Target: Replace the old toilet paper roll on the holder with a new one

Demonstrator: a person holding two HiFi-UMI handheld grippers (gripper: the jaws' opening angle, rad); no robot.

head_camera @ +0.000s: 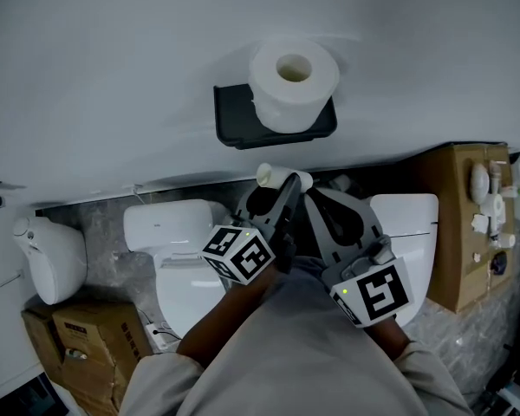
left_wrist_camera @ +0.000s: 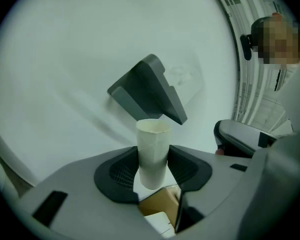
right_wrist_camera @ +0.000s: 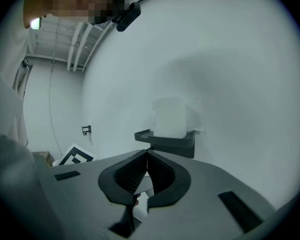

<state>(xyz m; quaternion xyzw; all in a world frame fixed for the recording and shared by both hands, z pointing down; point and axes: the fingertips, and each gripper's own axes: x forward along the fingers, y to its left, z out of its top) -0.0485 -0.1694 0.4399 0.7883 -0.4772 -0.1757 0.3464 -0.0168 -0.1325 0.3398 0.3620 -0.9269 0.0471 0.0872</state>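
We find the roll (head_camera: 293, 74) standing on end on the black holder (head_camera: 234, 120), which is fixed to the white wall (head_camera: 113, 59) at 12 o'clock from both grippers. It is full, and its core opening faces the head camera.

The left gripper (left_wrist_camera: 153, 170) has its fingers clamped on the tube (left_wrist_camera: 152, 144), a bare cardboard core. Both pads press its sides and its open end stands clear above them. In the head view the tube (head_camera: 277, 177) lies below the holder and apart from it.

The right gripper (right_wrist_camera: 146, 171) sits at 3 o'clock from the left, close beside it. Its fingers are clenched together with nothing between them. It faces the holder (right_wrist_camera: 165, 143) without touching it.

A toilet (head_camera: 186, 258) lies at 6 o'clock from the holder, and boxes (head_camera: 91, 341) at 8 o'clock.
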